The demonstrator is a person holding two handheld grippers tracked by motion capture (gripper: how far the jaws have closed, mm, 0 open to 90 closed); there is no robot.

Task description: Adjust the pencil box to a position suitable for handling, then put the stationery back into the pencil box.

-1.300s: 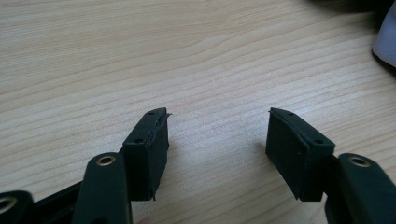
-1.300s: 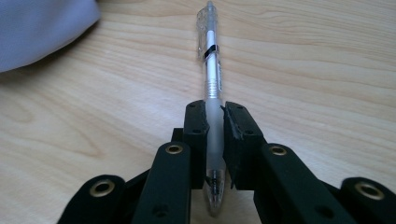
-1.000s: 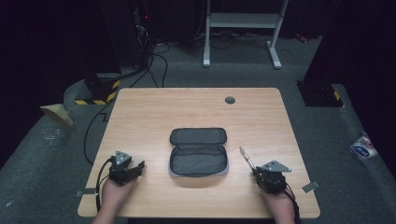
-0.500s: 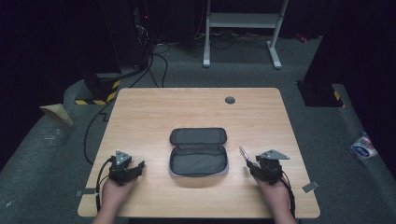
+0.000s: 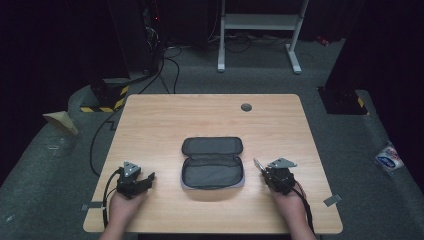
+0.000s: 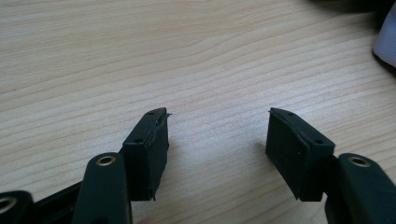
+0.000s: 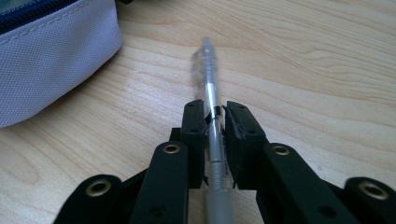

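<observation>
- Pen point(image 7: 211, 100) — a clear ballpoint, clamped lengthwise between the jaws of the right gripper point(image 5: 267, 171). It runs up the middle of the right gripper view, its tip aimed at the top of the frame. In the high view it shows as a pale sliver at lower right, just right of the pouch.
- The right jaws have just been closing, and they now pinch the barrel tight. My guess is the grip is taken along the pen's length so it can be slid tip-first into the case.
- Pencil case point(image 5: 212, 163) — grey fabric, lying unzipped at lower centre of the wooden table point(image 5: 165, 115). Its lid is folded back toward the top of the frame, so the mouth faces up for loading.
- Left gripper point(image 6: 216, 133) sits at lower left of the high view, jaws apart over bare wood with nothing between them — parked, it seems.
- Count: one pen, one case, two grippers.
</observation>
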